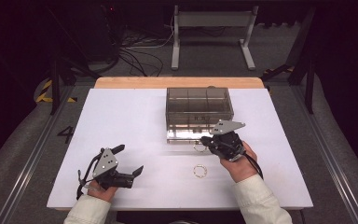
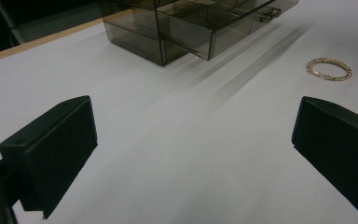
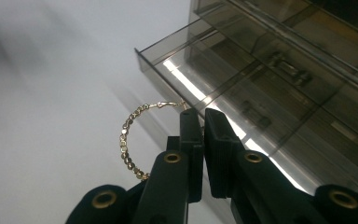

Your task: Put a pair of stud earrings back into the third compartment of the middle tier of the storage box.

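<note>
The right gripper (image 3: 200, 116) has its jaws pressed together on a gold beaded hoop (image 3: 130, 140) — an earring, most likely — and holds it just off the front edge of the open drawer (image 3: 242, 107) of a smoky clear plastic organiser box (image 1: 198, 108). The hoop hangs to the side of the jaws, above the white table (image 1: 121, 121), not yet over the drawer's compartments. From the high view it sits right at the drawer's near edge, though the picture is too coarse there to say whether it touches the plastic.

A second gold hoop (image 1: 200, 171) lies flat on the table nearer the person, well apart from the box. The left gripper (image 1: 129, 160) is spread wide with nothing between its jaws, resting low at the left side of the table; in its own view the second hoop lies ahead and to the right.

So the work looks to be about midway: the drawer is already pulled out and one hoop is lifted. What seems left is to lower it into a compartment, fetch the other, and perhaps push the drawer in.
</note>
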A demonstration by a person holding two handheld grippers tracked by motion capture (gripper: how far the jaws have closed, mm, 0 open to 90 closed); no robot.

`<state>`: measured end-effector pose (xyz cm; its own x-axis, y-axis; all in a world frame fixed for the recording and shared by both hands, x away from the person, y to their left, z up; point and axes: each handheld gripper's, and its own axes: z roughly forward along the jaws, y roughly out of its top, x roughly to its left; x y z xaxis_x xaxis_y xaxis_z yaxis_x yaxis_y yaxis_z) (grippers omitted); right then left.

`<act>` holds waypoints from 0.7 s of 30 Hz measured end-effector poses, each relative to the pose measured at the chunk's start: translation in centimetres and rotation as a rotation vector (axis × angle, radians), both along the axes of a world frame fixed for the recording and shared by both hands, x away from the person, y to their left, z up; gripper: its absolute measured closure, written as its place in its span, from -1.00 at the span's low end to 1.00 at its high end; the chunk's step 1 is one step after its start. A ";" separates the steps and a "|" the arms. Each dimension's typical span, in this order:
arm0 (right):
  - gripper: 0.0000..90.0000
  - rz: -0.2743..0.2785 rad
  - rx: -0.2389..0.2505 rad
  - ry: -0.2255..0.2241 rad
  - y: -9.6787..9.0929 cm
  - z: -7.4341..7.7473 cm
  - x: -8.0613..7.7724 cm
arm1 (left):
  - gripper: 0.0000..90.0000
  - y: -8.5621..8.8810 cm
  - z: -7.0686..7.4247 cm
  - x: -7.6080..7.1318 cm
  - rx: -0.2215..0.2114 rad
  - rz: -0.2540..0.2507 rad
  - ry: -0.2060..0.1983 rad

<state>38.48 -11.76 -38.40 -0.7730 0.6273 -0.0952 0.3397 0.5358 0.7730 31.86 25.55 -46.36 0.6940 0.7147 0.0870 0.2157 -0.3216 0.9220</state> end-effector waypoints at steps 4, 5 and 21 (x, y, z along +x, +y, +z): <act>0.94 -0.044 0.015 -0.011 -0.7 0.2 0.3 | -0.98 0.0 0.0 0.0 0.000 0.000 0.000; 0.94 -0.055 0.018 -0.012 -0.8 0.2 0.3 | -0.98 0.0 0.0 0.0 0.001 0.000 0.000; 0.94 -0.213 0.029 -0.048 -2.1 -0.1 1.4 | -0.98 0.0 0.0 0.0 0.001 0.000 0.000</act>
<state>39.93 -13.86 -38.48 -0.6180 0.7787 -0.1081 0.4051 0.4332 0.8051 31.87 25.55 -46.36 0.6941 0.7146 0.0871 0.2160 -0.3222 0.9217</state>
